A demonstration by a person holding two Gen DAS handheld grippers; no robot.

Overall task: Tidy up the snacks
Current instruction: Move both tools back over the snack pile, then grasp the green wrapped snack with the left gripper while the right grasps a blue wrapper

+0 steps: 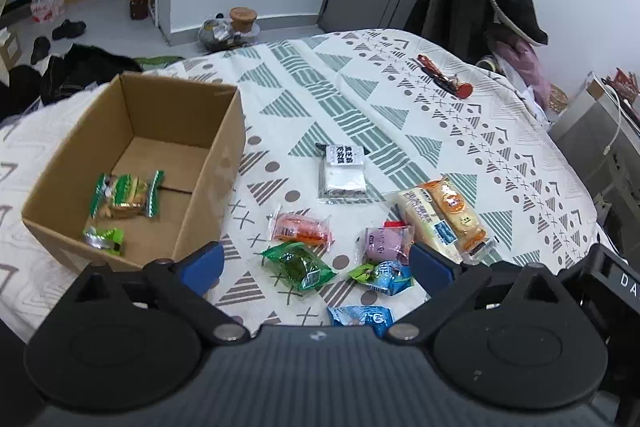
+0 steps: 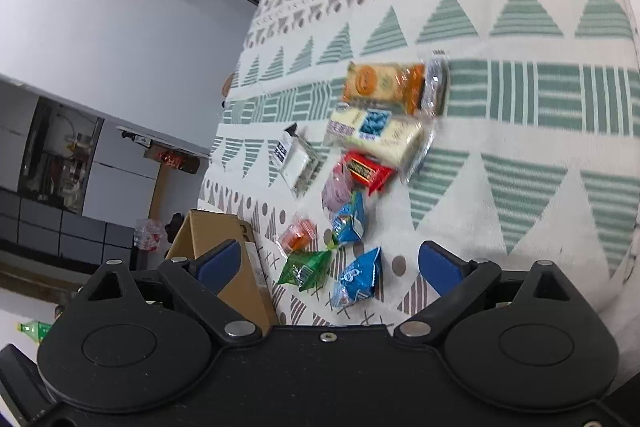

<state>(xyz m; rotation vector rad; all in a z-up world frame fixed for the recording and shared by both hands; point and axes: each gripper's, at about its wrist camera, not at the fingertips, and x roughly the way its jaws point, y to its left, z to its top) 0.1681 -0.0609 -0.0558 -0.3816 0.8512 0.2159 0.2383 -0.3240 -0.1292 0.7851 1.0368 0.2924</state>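
Both hand-held grippers are held open and empty: the left hand-held gripper (image 1: 316, 263) above the loose snacks (image 1: 304, 247), the right hand-held gripper (image 2: 330, 261) tilted over the same pile. The snacks are spread on the patterned counter (image 1: 400, 107), right of a cardboard box (image 1: 132, 163) in which green packets (image 1: 126, 193) are already laid.

One cardboard box (image 1: 132, 163), left of the left jaws, held two green-wrapped snacks (image 1: 126, 195). Loose packets ahead of the jaws numbered nine: two blue (image 2: 357, 277), two green (image 1: 299, 264), two orange (image 1: 301, 227), one pink (image 1: 385, 243), one red (image 2: 366, 171), one white (image 1: 343, 169).
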